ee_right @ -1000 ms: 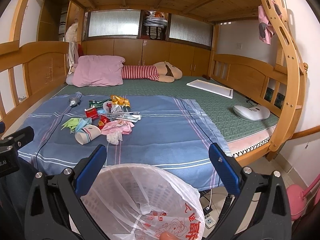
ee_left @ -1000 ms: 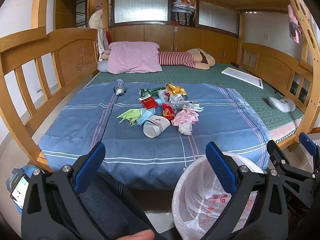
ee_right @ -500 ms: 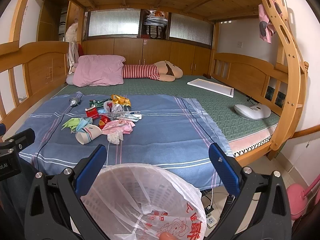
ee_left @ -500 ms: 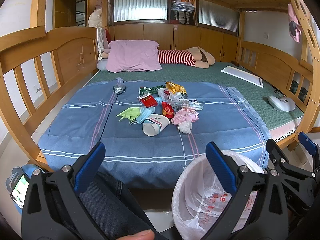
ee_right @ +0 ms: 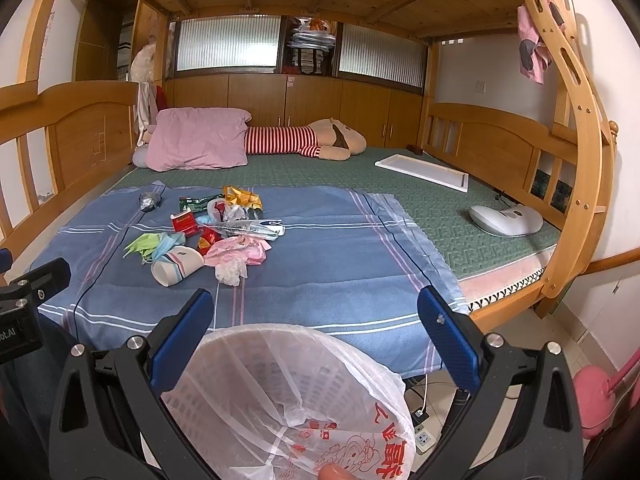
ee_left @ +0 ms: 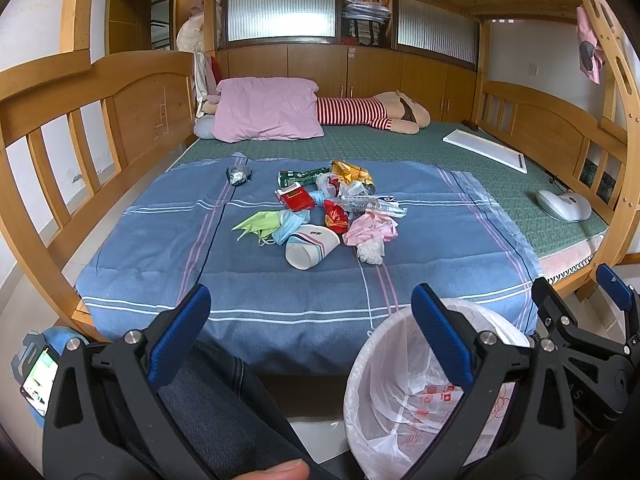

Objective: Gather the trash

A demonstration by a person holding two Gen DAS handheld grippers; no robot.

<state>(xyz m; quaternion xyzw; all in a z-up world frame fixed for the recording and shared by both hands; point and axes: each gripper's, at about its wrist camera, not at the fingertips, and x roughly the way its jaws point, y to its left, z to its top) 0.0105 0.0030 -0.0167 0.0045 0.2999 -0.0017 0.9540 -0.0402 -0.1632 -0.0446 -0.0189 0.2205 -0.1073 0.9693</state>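
A heap of trash lies on the blue blanket (ee_left: 280, 288): a white paper cup (ee_left: 311, 245) on its side, a green and blue face mask (ee_left: 267, 224), a red packet (ee_left: 296, 198), a pink bag (ee_left: 370, 227), a gold wrapper (ee_left: 350, 172). The cup also shows in the right wrist view (ee_right: 176, 265). A lone dark wrapper (ee_left: 237, 176) lies further left. A white bin with a plastic liner (ee_right: 288, 392) stands on the floor before the bed. My left gripper (ee_left: 312, 320) is open and empty, short of the bed. My right gripper (ee_right: 316, 320) is open and empty above the bin.
Wooden bunk rails (ee_left: 60, 128) flank the bed. A pink pillow (ee_left: 266, 109), a striped plush toy (ee_left: 372, 112), a white board (ee_left: 486, 153) and a grey device (ee_left: 564, 205) lie on the green mat. A phone (ee_left: 38, 378) sits low at left.
Both grippers have edged slightly forward toward the bed. Nothing on the bed has moved.
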